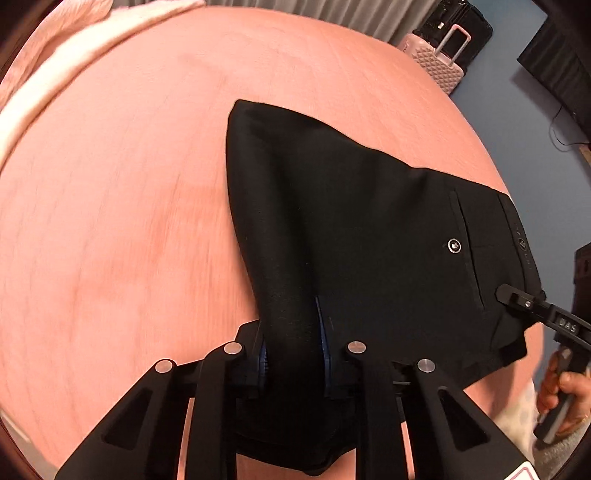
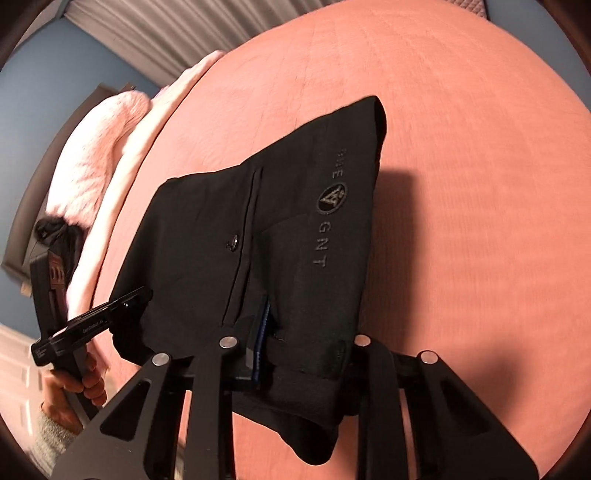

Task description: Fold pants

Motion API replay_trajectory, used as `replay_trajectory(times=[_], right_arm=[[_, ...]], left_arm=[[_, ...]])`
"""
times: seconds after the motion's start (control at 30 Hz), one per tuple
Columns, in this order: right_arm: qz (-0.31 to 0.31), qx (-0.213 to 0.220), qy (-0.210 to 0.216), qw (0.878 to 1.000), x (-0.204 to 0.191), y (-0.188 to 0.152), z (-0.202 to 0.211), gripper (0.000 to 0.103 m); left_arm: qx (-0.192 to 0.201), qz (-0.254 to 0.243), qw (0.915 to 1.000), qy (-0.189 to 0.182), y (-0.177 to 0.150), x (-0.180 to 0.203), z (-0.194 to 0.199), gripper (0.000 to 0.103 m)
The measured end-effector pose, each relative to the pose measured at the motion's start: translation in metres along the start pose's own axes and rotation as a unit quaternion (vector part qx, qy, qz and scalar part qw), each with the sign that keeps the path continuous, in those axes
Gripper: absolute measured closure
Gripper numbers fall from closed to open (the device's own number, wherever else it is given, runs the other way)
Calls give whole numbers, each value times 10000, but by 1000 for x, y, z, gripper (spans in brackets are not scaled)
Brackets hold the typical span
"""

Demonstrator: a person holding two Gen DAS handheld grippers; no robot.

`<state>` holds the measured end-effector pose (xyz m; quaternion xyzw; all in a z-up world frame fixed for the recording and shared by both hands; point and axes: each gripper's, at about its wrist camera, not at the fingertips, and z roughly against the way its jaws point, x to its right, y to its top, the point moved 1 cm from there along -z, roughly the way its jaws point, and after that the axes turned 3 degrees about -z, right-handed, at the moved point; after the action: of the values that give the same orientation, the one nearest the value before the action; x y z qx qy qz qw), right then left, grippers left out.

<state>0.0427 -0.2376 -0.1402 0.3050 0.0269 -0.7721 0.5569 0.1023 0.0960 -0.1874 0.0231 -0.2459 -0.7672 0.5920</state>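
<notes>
The black pants (image 1: 351, 236) are folded into a thick bundle and held above the pink bed (image 1: 129, 184). A back pocket with a metal button (image 1: 454, 245) and a printed waistband face up. My left gripper (image 1: 293, 343) is shut on one folded edge of the pants. My right gripper (image 2: 295, 350) is shut on the waistband end of the pants (image 2: 277, 229), with the logo (image 2: 331, 199) showing. The right gripper also shows in the left wrist view (image 1: 517, 299), and the left gripper in the right wrist view (image 2: 136, 295). Both grip the same near side.
The pink bedspread (image 2: 461, 184) spreads all around under the pants. Light pink pillows and a fluffy blanket (image 2: 99, 155) lie at the bed's head. A pink suitcase (image 1: 439, 59) stands beyond the bed. Grey curtains (image 2: 166, 33) and blue walls are behind.
</notes>
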Motion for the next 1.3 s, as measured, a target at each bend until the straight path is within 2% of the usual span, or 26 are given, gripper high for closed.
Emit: replay_trajectory(times=[0.07, 0.13, 0.17, 0.23, 0.27, 0.3, 0.37, 0.43, 0.47, 0.5, 0.53, 0.57, 0.63, 0.67, 0.7, 0.77, 0.8, 0.83, 0.93, 0.97, 1.03, 1.13, 1.2, 1.23, 1.27, 1.3], right_arm=[[44, -137, -42, 9999, 9, -29, -4, 67], [-62, -35, 68, 10000, 20, -38, -5, 64], [-266, 52, 76, 9996, 26, -37, 4, 62], [-446, 670, -278, 9964, 26, -28, 41, 62], [-222, 961, -414, 9943, 17, -23, 56, 65], [209, 1117, -479, 9924, -2, -12, 67, 66], [786, 984, -330, 9915, -38, 8, 57, 70], [1188, 810, -250, 9893, -59, 21, 31, 70], [1346, 650, -299, 9883, -65, 29, 6, 72], [1390, 429, -411, 9885, -61, 35, -19, 72], [1274, 54, -651, 9897, -47, 43, -49, 83], [1065, -76, -667, 9920, -28, 45, -56, 85], [598, 278, -500, 9966, -23, 56, -32, 82], [614, 536, -415, 9958, -28, 59, -18, 83], [753, 670, -343, 9943, -32, 61, -13, 84], [1132, 117, -1059, 9878, -23, 64, -44, 85], [1060, 51, -1022, 9891, -17, 64, -47, 85], [839, 232, -881, 9923, -15, 65, -36, 84], [853, 794, -901, 9891, -15, 46, 12, 82], [924, 663, -1109, 9873, -8, 34, 17, 81], [755, 617, -1200, 9880, 7, 17, 30, 81], [234, 465, -1124, 9923, 40, -9, 46, 76], [-13, 338, -845, 9958, 59, -28, 51, 70], [-40, 341, -681, 9971, 55, -31, 51, 60], [-22, 370, -529, 9979, 55, -34, 52, 56], [61, 402, -515, 9978, 56, -37, 54, 56]], left_arm=[[-51, 38, 9998, 162, -27, 0, -2, 77], [197, 32, 9989, 435, -35, 0, 4, 59], [259, 68, 9979, 583, -34, 0, 10, 59], [759, -45, 9908, 1123, -19, 6, 41, 64], [1032, -269, 9856, 1316, -6, 16, 54, 64], [1134, -483, 9833, 1341, 6, 26, 58, 63], [1196, -733, 9820, 1261, 30, 48, 51, 62], [881, -942, 9838, 1246, 55, 66, 10, 60], [457, -926, 9857, 1331, 66, 66, -27, 59], [191, -864, 9855, 1445, 62, 55, -46, 57], [121, -803, 9867, 1405, 61, 49, -57, 57], [278, -718, 9871, 1402, 65, 50, -47, 57], [548, -724, 9872, 1312, 72, 57, -26, 58], [673, -727, 9866, 1297, 74, 60, -21, 58], [620, -780, 9854, 1381, 77, 61, -26, 58], [217, -888, 9833, 1570, 83, 69, -57, 56], [270, -808, 9839, 1570, 87, 73, -59, 57], [371, -754, 9846, 1531, 87, 77, -51, 57], [644, -655, 9836, 1554, 74, 82, -30, 57], [645, -565, 9836, 1584, 64, 78, -24, 56], [661, -288, 9862, 1490, 37, 66, -10, 38], [527, -77, 9887, 1405, 4, 45, 2, 33], [292, 9, 9920, 1225, -16, 39, 1, 25], [206, 39, 9936, 1106, -25, 36, 0, 23], [104, 83, 9950, 990, -30, 35, -3, 23], [-40, 149, 9966, 810, -40, 32, -9, 18]])
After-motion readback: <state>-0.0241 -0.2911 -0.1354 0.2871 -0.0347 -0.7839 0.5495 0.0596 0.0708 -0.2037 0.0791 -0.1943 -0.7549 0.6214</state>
